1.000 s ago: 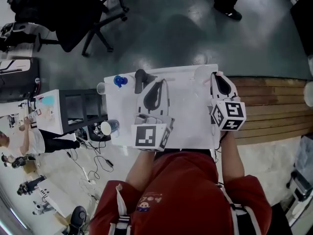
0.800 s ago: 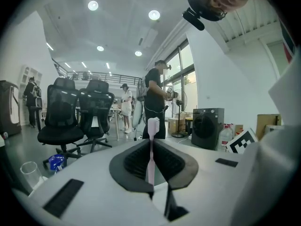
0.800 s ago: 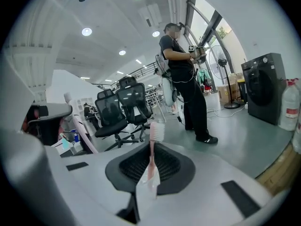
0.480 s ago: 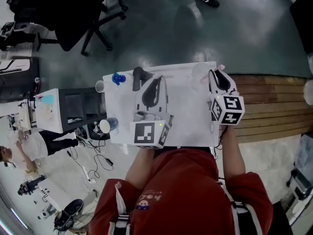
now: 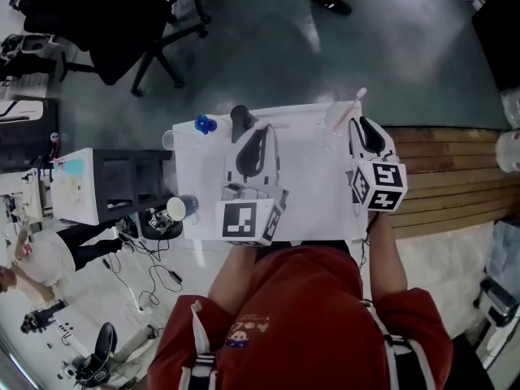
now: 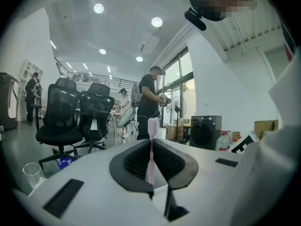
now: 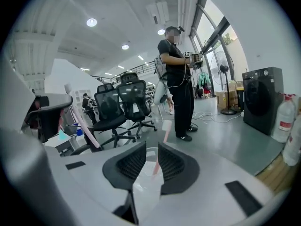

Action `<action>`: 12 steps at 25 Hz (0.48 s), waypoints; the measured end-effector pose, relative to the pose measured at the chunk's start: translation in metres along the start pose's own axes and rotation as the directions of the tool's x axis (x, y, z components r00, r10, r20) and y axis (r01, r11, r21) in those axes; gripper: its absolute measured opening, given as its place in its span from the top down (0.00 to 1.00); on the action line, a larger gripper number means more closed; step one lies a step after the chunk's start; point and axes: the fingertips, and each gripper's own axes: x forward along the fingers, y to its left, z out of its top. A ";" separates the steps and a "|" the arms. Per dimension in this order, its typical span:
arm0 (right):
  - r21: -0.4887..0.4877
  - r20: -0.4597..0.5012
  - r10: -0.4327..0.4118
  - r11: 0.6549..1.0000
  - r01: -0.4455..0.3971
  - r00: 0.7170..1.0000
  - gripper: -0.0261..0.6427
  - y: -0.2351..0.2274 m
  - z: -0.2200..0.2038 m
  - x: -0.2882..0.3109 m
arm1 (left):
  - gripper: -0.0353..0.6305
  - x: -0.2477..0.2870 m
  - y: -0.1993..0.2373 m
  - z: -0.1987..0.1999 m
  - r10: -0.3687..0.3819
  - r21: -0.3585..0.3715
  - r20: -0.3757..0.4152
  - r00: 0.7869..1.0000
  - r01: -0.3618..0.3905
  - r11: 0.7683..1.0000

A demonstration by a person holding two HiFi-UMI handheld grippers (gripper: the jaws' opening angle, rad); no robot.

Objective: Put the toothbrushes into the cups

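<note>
Nearest us, the left tool (image 6: 151,147) is clamped on a pink toothbrush (image 6: 151,131), kept upright, likely so it can drop straight into a cup. The right tool (image 7: 151,159) sits narrow around a clear cup (image 7: 146,182) on the surface (image 5: 313,193), apparently steadying it. A second toothbrush (image 5: 356,97) leans out of that cup. Farther left waits an empty cup (image 6: 31,172). Against a second ago, the left tool has barely shifted, and the second toothbrush now juts past the far edge.
</note>
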 end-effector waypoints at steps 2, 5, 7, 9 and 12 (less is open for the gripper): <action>-0.021 0.028 0.001 1.000 0.000 1.000 0.83 0.016 0.012 -0.008 | 0.89 -0.013 0.009 0.009 0.000 -0.007 0.026 1.000 0.000 1.000; -0.052 0.064 0.006 0.999 -0.002 0.998 0.84 0.048 0.028 -0.013 | 0.89 -0.032 0.031 0.024 0.007 -0.019 0.064 0.998 -0.005 1.000; -0.070 0.086 0.008 0.998 -0.002 0.996 0.86 0.072 0.039 -0.015 | 0.89 -0.046 0.051 0.035 0.017 -0.028 0.085 0.996 -0.015 0.999; -0.080 0.109 0.009 0.997 0.000 0.994 0.87 0.095 0.048 -0.016 | 0.89 -0.060 0.072 0.046 0.032 -0.038 0.106 0.994 -0.028 0.999; -0.095 0.132 0.024 0.995 -0.011 0.991 0.89 0.131 0.059 -0.011 | 0.89 -0.080 0.104 0.061 0.056 -0.059 0.139 0.989 -0.048 0.997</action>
